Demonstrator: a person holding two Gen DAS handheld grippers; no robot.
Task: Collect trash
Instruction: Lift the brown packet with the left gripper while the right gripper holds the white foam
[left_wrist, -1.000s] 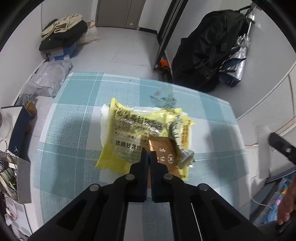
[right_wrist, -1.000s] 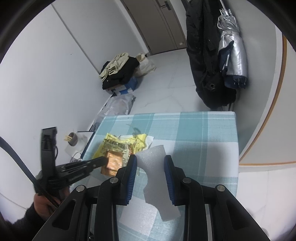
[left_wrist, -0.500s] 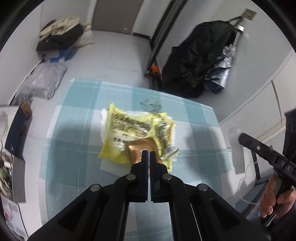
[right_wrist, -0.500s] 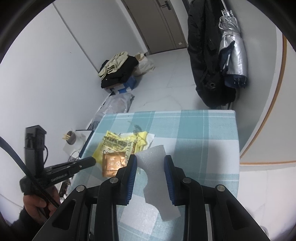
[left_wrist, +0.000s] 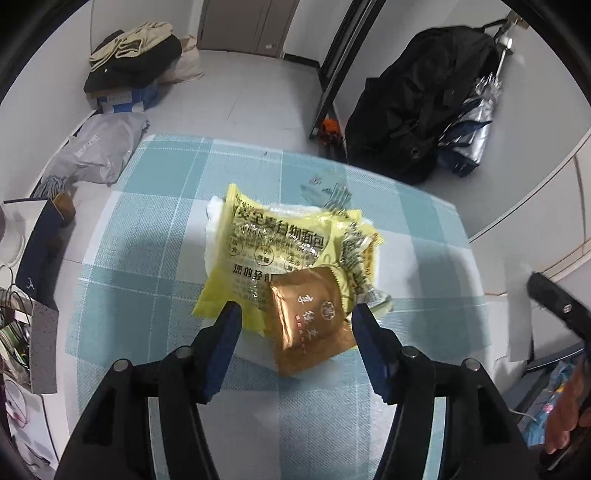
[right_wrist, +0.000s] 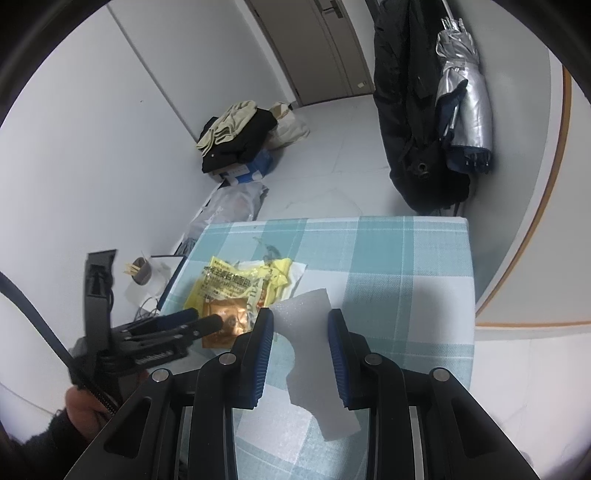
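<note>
my left gripper (left_wrist: 295, 314) has just been opening; its jaws stand apart around the brown packet (left_wrist: 310, 314), not pressing it; the packet lies on the yellow wrapper (left_wrist: 258, 251) on the table (left_wrist: 155, 229); my right gripper (right_wrist: 300, 321) holds a foam piece (right_wrist: 310, 354).

— What lies on the floor past the far-left corner of the desk (left_wrist: 155, 206)?
— A grey plastic bag (left_wrist: 98, 149), and farther along the wall a pile of black and beige clothes (left_wrist: 135, 61) on a blue and white box (left_wrist: 123, 101), with a pale cloth bag (left_wrist: 188, 62) beside it.
— And beyond the desk's far-right corner?
— A black coat (left_wrist: 417, 107) hangs there, with a folded silver umbrella (left_wrist: 476, 110) just beside it. A closed door (right_wrist: 325, 48) stands at the end of the room.
— Anything by the left edge?
— A small brown cup holding sticks (right_wrist: 140, 271) sits on a white sheet, and some tangled cables (right_wrist: 147, 308) lie near it.
</note>
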